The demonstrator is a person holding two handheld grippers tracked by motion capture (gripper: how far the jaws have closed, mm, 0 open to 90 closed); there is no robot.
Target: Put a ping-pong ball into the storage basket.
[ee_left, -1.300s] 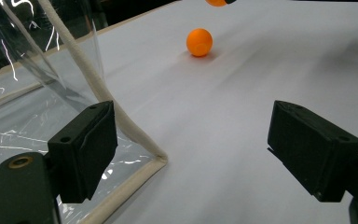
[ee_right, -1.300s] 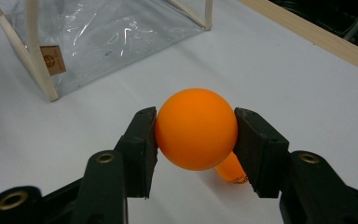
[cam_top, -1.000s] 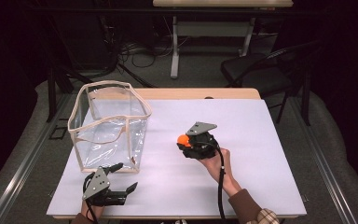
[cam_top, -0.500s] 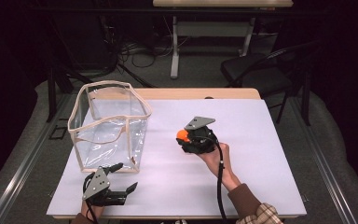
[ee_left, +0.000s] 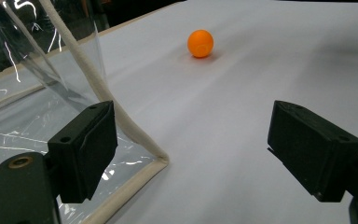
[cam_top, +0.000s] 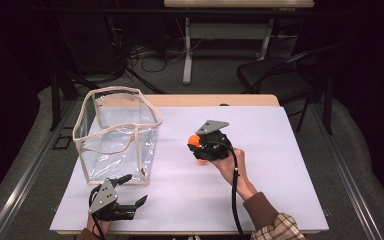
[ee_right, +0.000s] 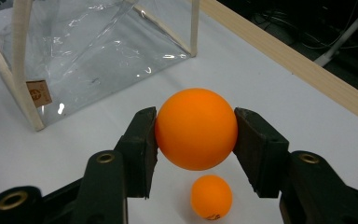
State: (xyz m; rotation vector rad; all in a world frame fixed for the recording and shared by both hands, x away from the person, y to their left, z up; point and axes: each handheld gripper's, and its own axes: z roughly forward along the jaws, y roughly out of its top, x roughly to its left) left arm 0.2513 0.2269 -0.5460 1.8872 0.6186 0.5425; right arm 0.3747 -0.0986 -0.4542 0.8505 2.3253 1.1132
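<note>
My right gripper (cam_top: 196, 142) hangs a little above the middle of the white table, shut on an orange ball (cam_top: 194, 140). The right gripper view shows that ball (ee_right: 196, 128) pinched between both pads. A second, loose orange ball (ee_right: 211, 197) lies on the table just below it, and its edge peeks out under the gripper (cam_top: 201, 160). A loose ball (ee_left: 200, 43) also lies ahead in the left gripper view. My left gripper (cam_top: 136, 189) rests open at the front left, nothing between its pads (ee_left: 86, 156), beside the near corner of a clear plastic bag (cam_top: 117, 132).
The bag (ee_right: 98, 46) stands open-topped with cream trim on the left of the table (cam_top: 280, 150). A wooden strip (cam_top: 215, 100) runs along the far edge. Behind it are a dark chair (cam_top: 275, 75) and another table's legs.
My right gripper has risen slightly with the orange ball in it. The left gripper has stayed where it was.
</note>
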